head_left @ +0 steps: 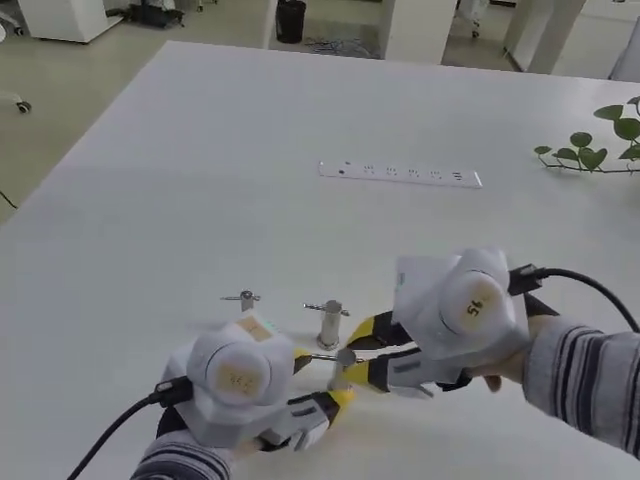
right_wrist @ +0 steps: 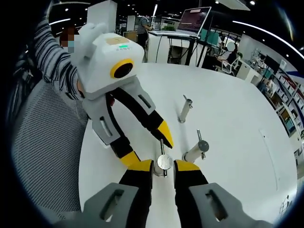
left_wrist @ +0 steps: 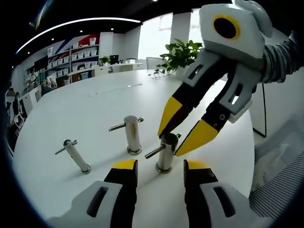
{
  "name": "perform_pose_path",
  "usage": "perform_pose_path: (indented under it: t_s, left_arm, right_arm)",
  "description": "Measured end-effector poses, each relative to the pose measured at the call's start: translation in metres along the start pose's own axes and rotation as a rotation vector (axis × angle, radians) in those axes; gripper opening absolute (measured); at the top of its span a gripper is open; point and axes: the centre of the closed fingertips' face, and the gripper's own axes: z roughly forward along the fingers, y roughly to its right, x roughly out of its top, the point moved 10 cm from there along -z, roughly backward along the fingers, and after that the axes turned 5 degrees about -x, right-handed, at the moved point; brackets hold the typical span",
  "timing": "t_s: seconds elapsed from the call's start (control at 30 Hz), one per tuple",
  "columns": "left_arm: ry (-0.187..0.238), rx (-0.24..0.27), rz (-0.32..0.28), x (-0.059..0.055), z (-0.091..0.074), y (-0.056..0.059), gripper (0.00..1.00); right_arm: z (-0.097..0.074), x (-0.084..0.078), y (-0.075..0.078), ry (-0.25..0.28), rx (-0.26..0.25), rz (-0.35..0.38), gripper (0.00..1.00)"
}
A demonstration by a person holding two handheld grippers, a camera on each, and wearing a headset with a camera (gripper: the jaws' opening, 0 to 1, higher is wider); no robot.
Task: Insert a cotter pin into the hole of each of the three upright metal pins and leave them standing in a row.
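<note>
Left gripper [left_wrist: 160,165], six o'clock, hangs spread; right gripper [right_wrist: 164,167] pinches nearest metal pin [left_wrist: 166,154]; all three apparently hold cotter pins [left_wrist: 124,125].

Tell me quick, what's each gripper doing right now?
Left gripper: open, jaws astride the nearest upright silver metal pin.
Right gripper: jaws flank that pin's top; grip cannot be told.
</note>
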Motion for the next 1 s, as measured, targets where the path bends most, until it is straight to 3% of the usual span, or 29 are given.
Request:
perform_pose_path:
  t_s: [0.53, 1.0]
  left_arm:
    - [0.033, 0.010, -0.013, 0.009, -0.025, 0.001, 0.50]
    - [0.045, 0.062, -0.005, 0.010, -0.053, -0.007, 0.57]
  right_arm:
    - [0.009, -0.002, 0.005, 0.004, 0.040, 0.088, 0.08]
    - [-0.005, -0.011, 0.027, -0.033, 0.017, 0.053, 0.08]
